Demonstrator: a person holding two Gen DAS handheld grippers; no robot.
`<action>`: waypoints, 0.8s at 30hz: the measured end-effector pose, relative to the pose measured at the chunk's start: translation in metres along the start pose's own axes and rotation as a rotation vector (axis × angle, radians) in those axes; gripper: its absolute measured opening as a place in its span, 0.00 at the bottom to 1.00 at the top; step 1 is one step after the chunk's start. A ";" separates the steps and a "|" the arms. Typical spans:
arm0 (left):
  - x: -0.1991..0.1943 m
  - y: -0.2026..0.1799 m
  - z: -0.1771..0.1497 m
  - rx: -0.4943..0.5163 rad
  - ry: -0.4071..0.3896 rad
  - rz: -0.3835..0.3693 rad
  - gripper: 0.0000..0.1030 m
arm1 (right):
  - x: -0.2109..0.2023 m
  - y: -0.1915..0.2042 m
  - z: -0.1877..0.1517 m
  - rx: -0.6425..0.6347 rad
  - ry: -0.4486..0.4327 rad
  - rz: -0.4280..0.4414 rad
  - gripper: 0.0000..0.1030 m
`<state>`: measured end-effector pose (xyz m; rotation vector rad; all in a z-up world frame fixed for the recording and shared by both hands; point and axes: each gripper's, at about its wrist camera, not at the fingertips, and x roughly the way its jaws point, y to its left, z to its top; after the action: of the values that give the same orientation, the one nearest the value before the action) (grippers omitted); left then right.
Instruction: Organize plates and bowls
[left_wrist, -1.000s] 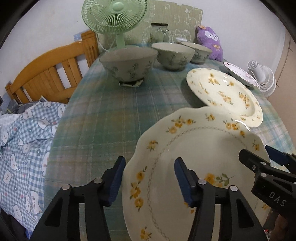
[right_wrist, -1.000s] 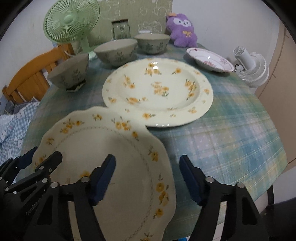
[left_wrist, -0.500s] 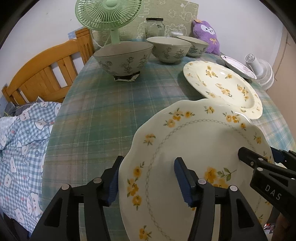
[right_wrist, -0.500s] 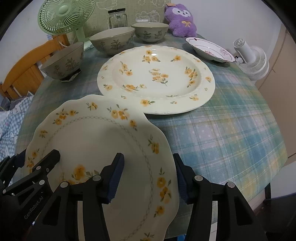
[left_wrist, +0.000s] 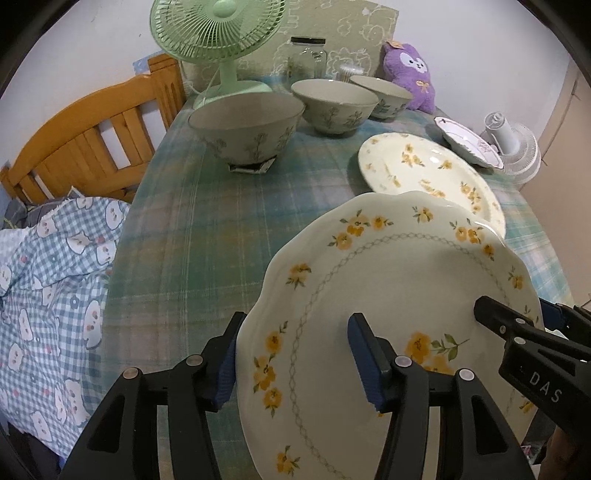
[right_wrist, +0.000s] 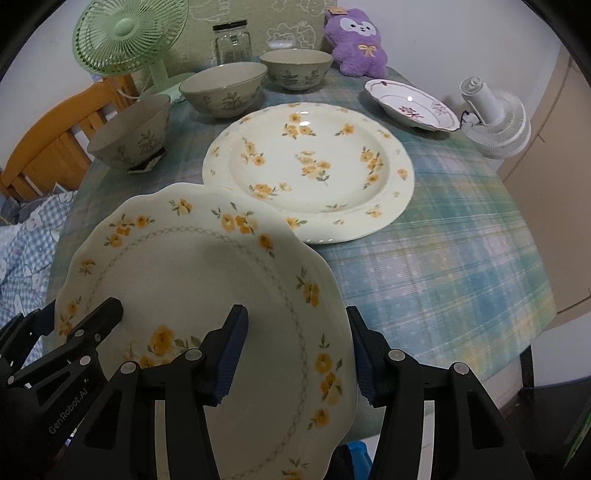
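Both grippers are on the scalloped plate (left_wrist: 399, 306), one per side. Left gripper (left_wrist: 295, 354) straddles the plate's left rim: one blue pad under or outside the edge, the other on the top face, fingers clamped on it. Right gripper (right_wrist: 295, 350) does the same on the right rim, grasping it. The plate is tilted, held above the near edge of the plaid tablecloth (right_wrist: 443, 266), and its far rim overlaps the round floral plate (right_wrist: 310, 170) in view; cannot tell if they touch. Round floral plate lies flat mid-table. Three green-grey bowls (right_wrist: 225, 88) sit in a row behind it, the nearest on a small dark coaster. Pink-patterned dish (right_wrist: 410, 103) is far right, near the white fan (right_wrist: 491, 118). Green fan (left_wrist: 218, 33), glass jar (left_wrist: 308, 55) and purple plush (left_wrist: 410, 77) are along the back.
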<state>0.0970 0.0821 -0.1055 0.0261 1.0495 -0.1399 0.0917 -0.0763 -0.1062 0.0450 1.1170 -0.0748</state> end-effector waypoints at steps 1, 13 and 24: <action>-0.002 -0.001 0.002 0.001 -0.004 -0.002 0.54 | -0.003 -0.001 0.001 -0.001 -0.002 -0.004 0.55; -0.006 -0.047 0.024 0.076 -0.062 -0.039 0.53 | -0.014 -0.050 0.015 0.075 -0.046 -0.034 0.55; 0.014 -0.128 0.047 0.081 -0.055 -0.004 0.53 | 0.004 -0.139 0.041 0.081 -0.048 0.003 0.55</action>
<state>0.1282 -0.0506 -0.0885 0.0930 0.9889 -0.1855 0.1186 -0.2183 -0.0911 0.1170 1.0652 -0.1176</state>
